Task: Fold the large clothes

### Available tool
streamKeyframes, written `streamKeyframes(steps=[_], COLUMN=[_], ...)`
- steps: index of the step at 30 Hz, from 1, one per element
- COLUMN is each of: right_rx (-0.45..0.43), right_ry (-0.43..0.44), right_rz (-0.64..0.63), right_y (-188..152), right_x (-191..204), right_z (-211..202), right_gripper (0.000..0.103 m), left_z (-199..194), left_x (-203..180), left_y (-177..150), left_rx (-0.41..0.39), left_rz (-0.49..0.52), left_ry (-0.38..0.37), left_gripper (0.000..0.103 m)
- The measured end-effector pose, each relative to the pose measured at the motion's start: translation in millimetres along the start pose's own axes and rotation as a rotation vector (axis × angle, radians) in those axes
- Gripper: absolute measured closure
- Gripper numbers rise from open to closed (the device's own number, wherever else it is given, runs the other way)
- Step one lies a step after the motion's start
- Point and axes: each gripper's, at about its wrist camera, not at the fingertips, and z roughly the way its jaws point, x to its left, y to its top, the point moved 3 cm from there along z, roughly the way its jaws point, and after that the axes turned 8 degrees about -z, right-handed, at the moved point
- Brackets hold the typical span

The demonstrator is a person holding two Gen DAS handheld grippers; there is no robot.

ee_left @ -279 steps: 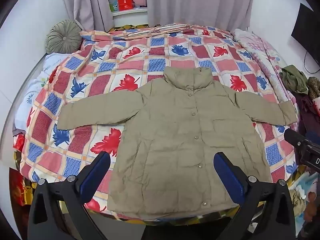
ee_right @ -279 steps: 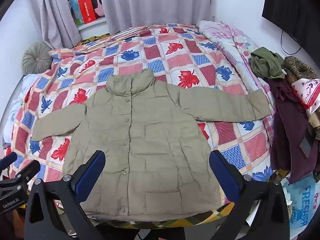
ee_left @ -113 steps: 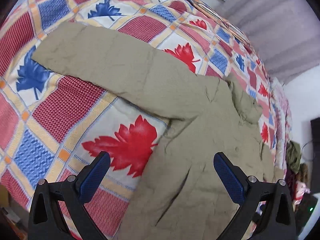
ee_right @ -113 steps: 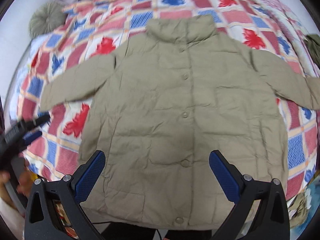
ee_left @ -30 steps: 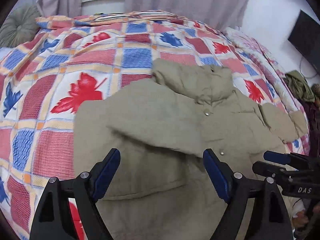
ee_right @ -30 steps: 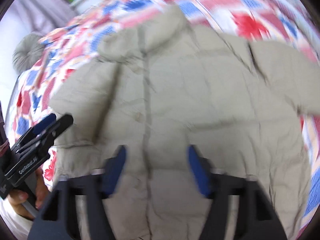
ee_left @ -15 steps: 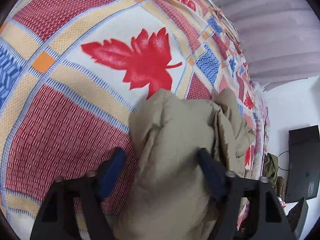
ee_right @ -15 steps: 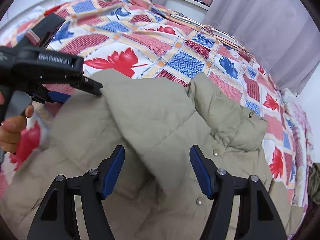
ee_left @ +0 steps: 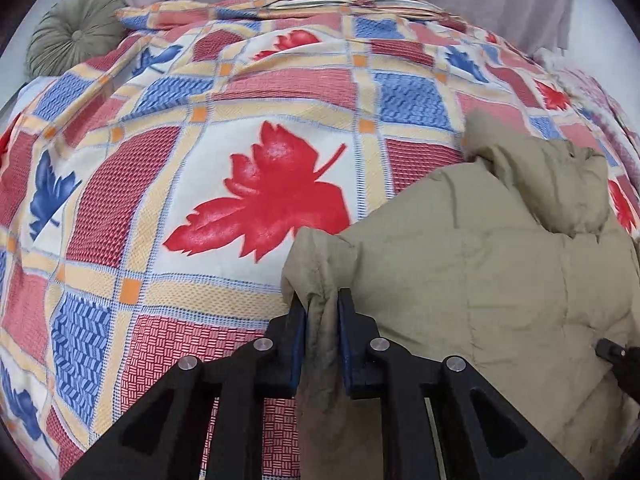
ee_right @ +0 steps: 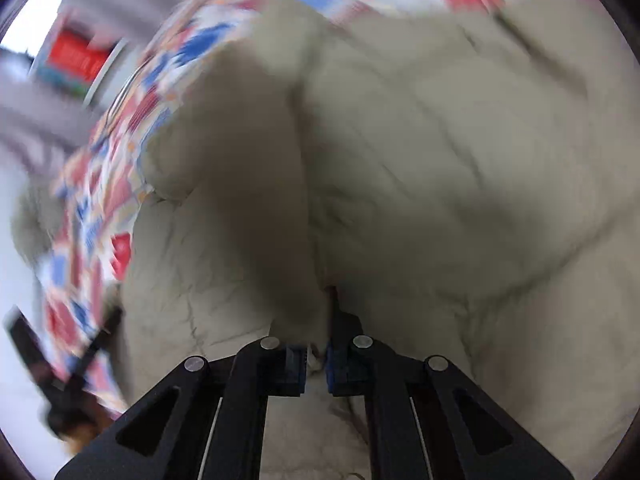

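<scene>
Khaki padded jacket (ee_left: 500,264) is lying on leaf-print quilt (ee_left: 224,152), bunched twd right side of bed. Fold of its edge is being pinched tight by left gripper (ee_left: 322,336). Right gripper (ee_right: 317,356) is clamped on jacket fabric too; that view is being blurred. Round green cushion (ee_left: 74,28) at far-left corner.

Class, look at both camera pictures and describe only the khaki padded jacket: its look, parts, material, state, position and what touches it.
The khaki padded jacket looks puffy, matte and creased, with quilted seams. It lies bunched, not flat, on the red, blue and cream leaf-patterned bedspread, its stand-up collar rumpled at the far end. The left gripper is shut on a bunched fold at its near edge; the right gripper pinches another fold, though that view is blurred.
</scene>
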Motion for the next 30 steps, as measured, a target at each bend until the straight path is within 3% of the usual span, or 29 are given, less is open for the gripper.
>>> streamKeyframes(steps=[2, 3, 5, 7, 8, 11, 14, 17, 18, 21, 23, 25, 30], right_rx=[0.002, 0.011, 0.031, 0.034, 0.024, -0.035, -0.089, -0.073, -0.054, -0.003, 0.036, 0.029, 0.01], right_ry=[0.052, 0.055, 0.027, -0.024, -0.055, -0.181, -0.171, -0.108, -0.09, -0.143, -0.202, -0.18, -0.162], right_rz=[0.038, 0.037, 0.017, -0.043, -0.077, -0.19, -0.249, -0.314, -0.349, -0.427, -0.416, -0.38, -0.374], right_y=[1, 1, 1, 2, 3, 7, 21, 43, 50, 55, 49, 41, 42], right_x=[-8, -8, -6, -3, -1, -1, 8, 31, 41, 49, 33, 14, 2], right_z=[1, 0, -8, -26, -36, -69, -83, -65, -52, -16, 3, 3, -10], right_gripper=[0.096, 0.094, 0.085, 0.065, 0.062, 0.061, 0.061, 0.062, 0.062, 0.072, 0.085, 0.098, 0.1], left_z=[-5, -11, -25, -41, -51, -67, -64, -47, -36, -15, -11, -9, -6], left_x=[14, 21, 32, 37, 37, 27, 9, -2, -3, 0, 5, 11, 9], left_y=[6, 8, 13, 12, 10, -5, -21, -33, -39, -54, -59, -58, -54], left_rx=[-0.031, -0.049, -0.057, -0.058, -0.058, -0.042, -0.009, 0.019, 0.03, 0.049, 0.039, 0.051, 0.056], left_rz=[-0.055, -0.074, -0.095, -0.091, -0.075, -0.018, 0.016, -0.003, -0.005, -0.014, -0.026, -0.053, -0.03], left_ry=[0.082, 0.106, 0.101, 0.09, 0.074, 0.032, 0.009, 0.012, 0.03, 0.046, 0.051, 0.031, 0.06], left_gripper=[0.047, 0.045, 0.045, 0.045, 0.045, 0.045, 0.045, 0.045, 0.044, 0.043, 0.028, 0.025, 0.021])
